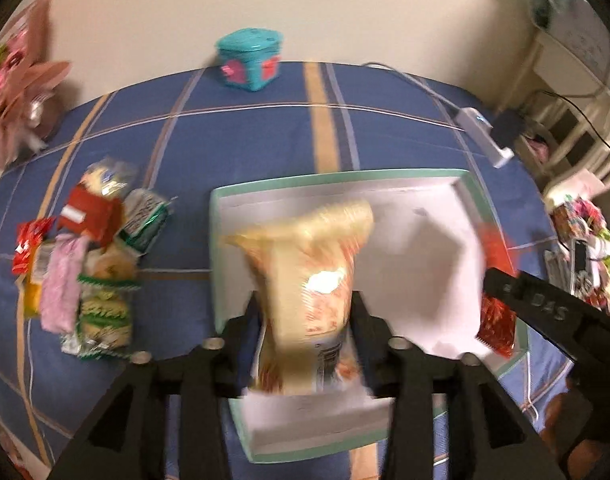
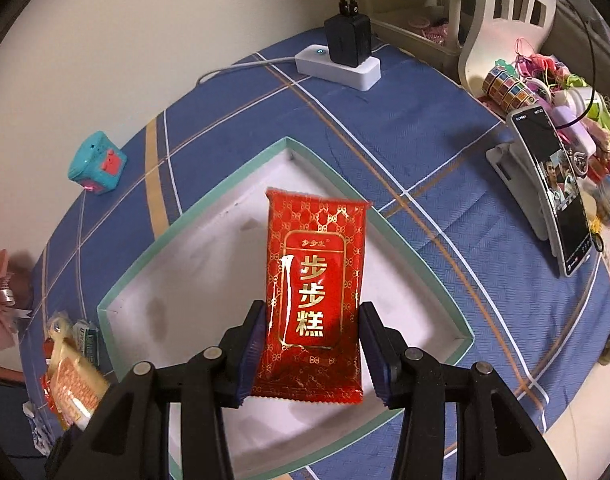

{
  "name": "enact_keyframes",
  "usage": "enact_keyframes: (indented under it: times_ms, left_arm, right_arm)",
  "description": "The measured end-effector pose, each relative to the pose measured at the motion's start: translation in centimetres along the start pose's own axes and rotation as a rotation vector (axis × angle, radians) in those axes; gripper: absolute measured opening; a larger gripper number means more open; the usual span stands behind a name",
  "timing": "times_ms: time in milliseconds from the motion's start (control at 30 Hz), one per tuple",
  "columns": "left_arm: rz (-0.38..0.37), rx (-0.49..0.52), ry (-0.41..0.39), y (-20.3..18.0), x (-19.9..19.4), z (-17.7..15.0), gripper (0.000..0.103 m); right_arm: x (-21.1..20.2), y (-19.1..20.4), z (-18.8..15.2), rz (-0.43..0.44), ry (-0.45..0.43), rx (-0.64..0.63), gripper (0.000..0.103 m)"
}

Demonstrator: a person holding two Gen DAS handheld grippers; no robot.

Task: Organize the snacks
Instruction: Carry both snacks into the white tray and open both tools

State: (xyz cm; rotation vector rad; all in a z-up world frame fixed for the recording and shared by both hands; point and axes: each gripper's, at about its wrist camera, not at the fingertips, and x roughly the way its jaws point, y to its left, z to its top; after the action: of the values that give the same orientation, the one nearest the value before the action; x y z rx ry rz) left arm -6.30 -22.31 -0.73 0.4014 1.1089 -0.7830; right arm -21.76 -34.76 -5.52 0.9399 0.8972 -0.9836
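While both grippers hang over the white tray (image 2: 417, 292) with its mint-green rim, each has one packet between its fingers. Right gripper (image 2: 311, 356): one red packet with gold characters (image 2: 315, 292), pads pinching its lower sides, packet upright above the tray floor. Left gripper (image 1: 305, 340): one beige-orange packet (image 1: 305, 280), blurred; fingers spread partway, can't tell if the pads press on it. Tray floor otherwise bare apart from faint stains. Loose snack pile (image 1: 85, 260) sits left of the tray on the blue plaid cloth (image 1: 265, 120); count unclear, roughly eight. Further out: one teal box (image 1: 249, 60) by the wall, one white power strip (image 2: 339, 66) with one black adapter (image 2: 347, 38), one phone on a stand (image 2: 553, 188) right of the tray. Nothing blocks the tray.
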Motion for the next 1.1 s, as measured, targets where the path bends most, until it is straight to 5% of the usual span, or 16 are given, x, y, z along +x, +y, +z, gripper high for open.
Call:
enact_keyframes:
  times_ms: [33, 300, 367, 533, 833, 1100]
  left_arm:
    - [0.003, 0.005, -0.005, -0.1, 0.0, 0.0, 0.077]
    - [0.042, -0.038, -0.001, 2.0, -1.1, 0.1, 0.081]
    - [0.068, -0.055, 0.01, 2.9, -1.1, 0.1, 0.091]
    - [0.156, -0.112, 0.028, 6.7, -1.6, -0.4, 0.093]
    - [0.242, -0.274, 0.006, 15.4, -4.0, -1.9, 0.101]
    - [0.336, -0.304, -0.041, 20.8, -6.8, -3.3, 0.101]
  right_arm:
    - [0.0, 0.1, 0.0, -0.009, -0.001, -0.006, 0.059]
    - [-0.4, 0.9, -0.8, -0.026, 0.019, -0.052, 0.08]
    - [-0.7, 1.3, -1.1, -0.034, 0.017, -0.07, 0.084]
    - [-1.7, 3.2, -2.2, -0.03, 0.009, -0.138, 0.102]
    - [-4.3, 8.0, -5.3, 0.015, -0.034, -0.301, 0.103]
    - [-4.7, 12.8, -8.6, 0.109, 0.025, -0.383, 0.103]
